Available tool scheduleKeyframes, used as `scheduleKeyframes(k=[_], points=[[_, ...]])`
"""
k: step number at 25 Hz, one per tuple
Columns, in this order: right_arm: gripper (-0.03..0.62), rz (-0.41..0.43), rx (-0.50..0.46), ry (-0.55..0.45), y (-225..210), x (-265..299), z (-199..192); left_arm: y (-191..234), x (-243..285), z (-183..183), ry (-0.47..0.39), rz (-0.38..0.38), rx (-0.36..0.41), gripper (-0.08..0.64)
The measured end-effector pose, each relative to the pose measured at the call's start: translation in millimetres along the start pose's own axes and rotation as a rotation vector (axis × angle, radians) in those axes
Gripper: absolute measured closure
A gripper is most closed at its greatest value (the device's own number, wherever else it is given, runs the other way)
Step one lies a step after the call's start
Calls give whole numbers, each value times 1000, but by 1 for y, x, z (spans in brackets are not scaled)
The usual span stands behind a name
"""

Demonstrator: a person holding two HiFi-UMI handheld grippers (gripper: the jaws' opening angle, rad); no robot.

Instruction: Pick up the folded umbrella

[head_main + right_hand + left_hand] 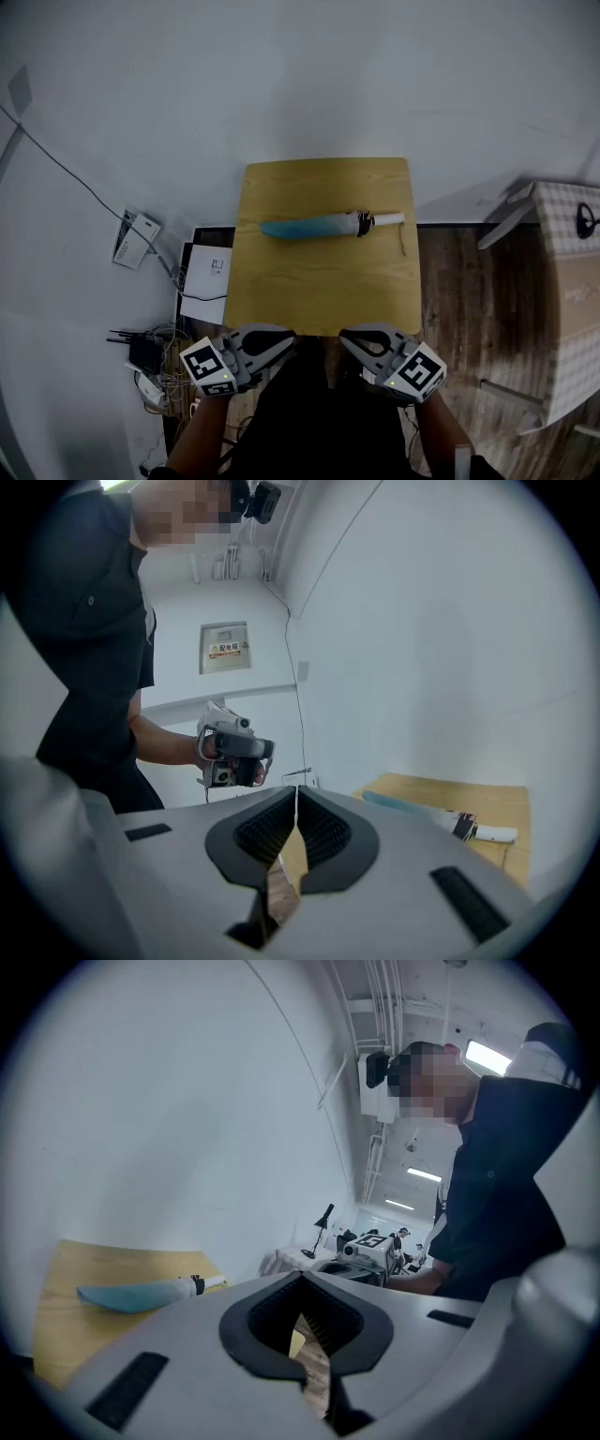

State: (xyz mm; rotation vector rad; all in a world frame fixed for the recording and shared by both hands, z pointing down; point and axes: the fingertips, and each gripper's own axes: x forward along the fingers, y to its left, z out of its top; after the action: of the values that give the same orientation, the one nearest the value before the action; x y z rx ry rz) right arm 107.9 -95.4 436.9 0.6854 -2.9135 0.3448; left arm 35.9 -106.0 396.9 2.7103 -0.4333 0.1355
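The folded umbrella [323, 226] is blue with a white handle [389, 220] at its right end. It lies crosswise on the far half of the small wooden table [319, 291]. Both grippers hang below the table's near edge, in front of the person's dark clothes, with their tips turned toward each other. My left gripper [287, 341] is shut with nothing in it, and so is my right gripper [348, 339]. In the left gripper view the umbrella [131, 1293] lies far left of the shut gripper [302, 1275]. In the right gripper view the umbrella [417, 808] lies to the right of that gripper [296, 790].
A white wall stands right behind the table. On the floor to the left are a white box [207, 277], a router and a tangle of cables [150, 361]. A checkered cardboard box [567, 291] stands at the right on the wooden floor.
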Motion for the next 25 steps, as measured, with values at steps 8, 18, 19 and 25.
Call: scheduleKeyframes(k=[8, 18, 19, 25], points=[[572, -44, -8, -4, -27, 40, 34, 54, 19, 15, 26, -124, 105, 557], [572, -161, 38, 64, -68, 113, 56, 161, 13, 7, 146, -128, 269, 557], [572, -182, 54, 67, -73, 115, 55, 171, 17, 3, 173, -141, 291, 557], [572, -237, 134, 79, -96, 114, 32, 216, 41, -21, 354, -167, 414, 518]])
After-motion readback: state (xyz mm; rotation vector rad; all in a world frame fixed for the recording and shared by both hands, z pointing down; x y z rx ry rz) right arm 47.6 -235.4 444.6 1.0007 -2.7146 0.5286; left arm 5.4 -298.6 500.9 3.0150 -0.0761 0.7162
